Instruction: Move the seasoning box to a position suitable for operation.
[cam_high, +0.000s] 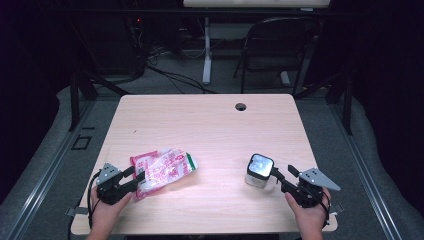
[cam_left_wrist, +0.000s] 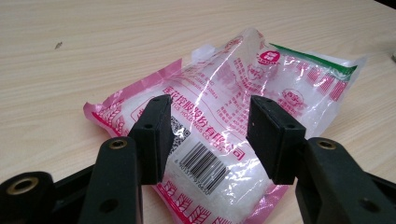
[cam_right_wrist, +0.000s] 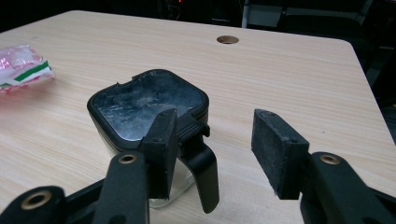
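On the pale wooden table (cam_high: 210, 125), both grippers, left (cam_left_wrist: 208, 135) and right (cam_right_wrist: 212, 149), hover spread before the crinkly pink-and-clear plastic packet (cam_high: 162, 170) and the black-lidded clear square jar (cam_high: 260, 170); gripping likely comes next, needing 2 closures.

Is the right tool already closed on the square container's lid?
No. The right tool stands open, and the square container sits left of the gap, by the left jaw.
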